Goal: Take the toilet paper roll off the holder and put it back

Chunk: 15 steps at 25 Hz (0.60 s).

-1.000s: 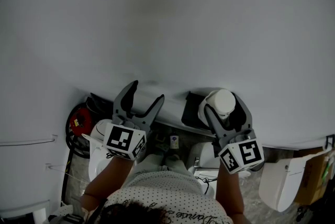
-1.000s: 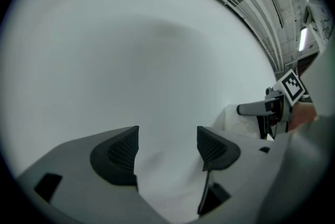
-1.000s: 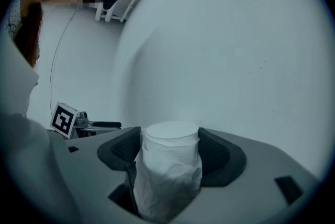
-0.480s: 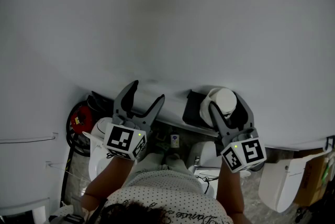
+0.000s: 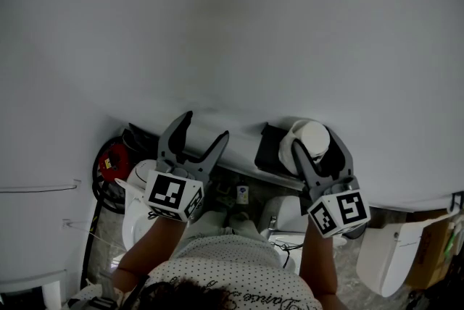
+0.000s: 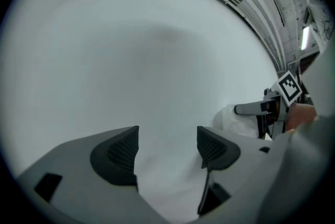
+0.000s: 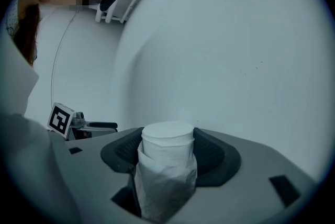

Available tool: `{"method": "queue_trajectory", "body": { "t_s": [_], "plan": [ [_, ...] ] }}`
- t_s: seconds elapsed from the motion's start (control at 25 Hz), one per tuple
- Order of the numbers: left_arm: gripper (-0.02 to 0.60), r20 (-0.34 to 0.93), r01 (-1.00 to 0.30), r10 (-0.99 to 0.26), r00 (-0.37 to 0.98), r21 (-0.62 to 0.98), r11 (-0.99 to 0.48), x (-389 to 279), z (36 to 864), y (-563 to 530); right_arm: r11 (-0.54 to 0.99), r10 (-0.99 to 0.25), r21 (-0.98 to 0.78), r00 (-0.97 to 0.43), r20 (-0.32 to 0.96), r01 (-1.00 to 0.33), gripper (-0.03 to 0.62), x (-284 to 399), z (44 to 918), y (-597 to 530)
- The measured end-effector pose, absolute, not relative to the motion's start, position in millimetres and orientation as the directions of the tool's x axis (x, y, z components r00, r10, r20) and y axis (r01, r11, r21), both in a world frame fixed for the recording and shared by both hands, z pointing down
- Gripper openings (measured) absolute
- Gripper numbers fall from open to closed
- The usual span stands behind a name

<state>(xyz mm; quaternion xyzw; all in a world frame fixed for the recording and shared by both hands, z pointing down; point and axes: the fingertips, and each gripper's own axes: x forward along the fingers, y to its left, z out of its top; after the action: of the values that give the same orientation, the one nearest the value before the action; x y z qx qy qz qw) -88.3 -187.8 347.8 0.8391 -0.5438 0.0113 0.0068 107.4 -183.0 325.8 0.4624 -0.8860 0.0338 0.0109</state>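
Note:
The white toilet paper roll (image 5: 310,136) stands upright between the jaws of my right gripper (image 5: 313,140), close to the grey wall. In the right gripper view both dark pads press on the roll (image 7: 167,165), and a loose sheet hangs down its front. The jaws of the right gripper (image 7: 167,145) have just been closing on it. A black holder bracket (image 5: 267,149) sits on the wall just left of the roll. My left gripper (image 5: 205,126) is held level to the left, open, with only wall between its pads (image 6: 119,150).
A plain grey wall (image 5: 232,26) fills the upper part of the head view. Below are a red object (image 5: 111,164), a white fixture (image 5: 136,189) and another white fixture (image 5: 391,250) at the right. The person's dotted shirt (image 5: 232,272) is at the bottom.
The right gripper's jaws have narrowed onto the roll, and gripper and roll have shifted slightly to the right. The left gripper has hardly moved.

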Motion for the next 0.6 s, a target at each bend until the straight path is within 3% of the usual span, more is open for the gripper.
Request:
{"method": "queue_trajectory", "body": {
  "t_s": [0.6],
  "plan": [
    [0.333,0.023,-0.917,-0.917,0.398,0.007,-0.398,-95.2,353.7,-183.2,0.579,-0.813,-0.036,-0.580,0.046,-0.814,0.290,102.9,324.7,-185.6]
  ]
}}
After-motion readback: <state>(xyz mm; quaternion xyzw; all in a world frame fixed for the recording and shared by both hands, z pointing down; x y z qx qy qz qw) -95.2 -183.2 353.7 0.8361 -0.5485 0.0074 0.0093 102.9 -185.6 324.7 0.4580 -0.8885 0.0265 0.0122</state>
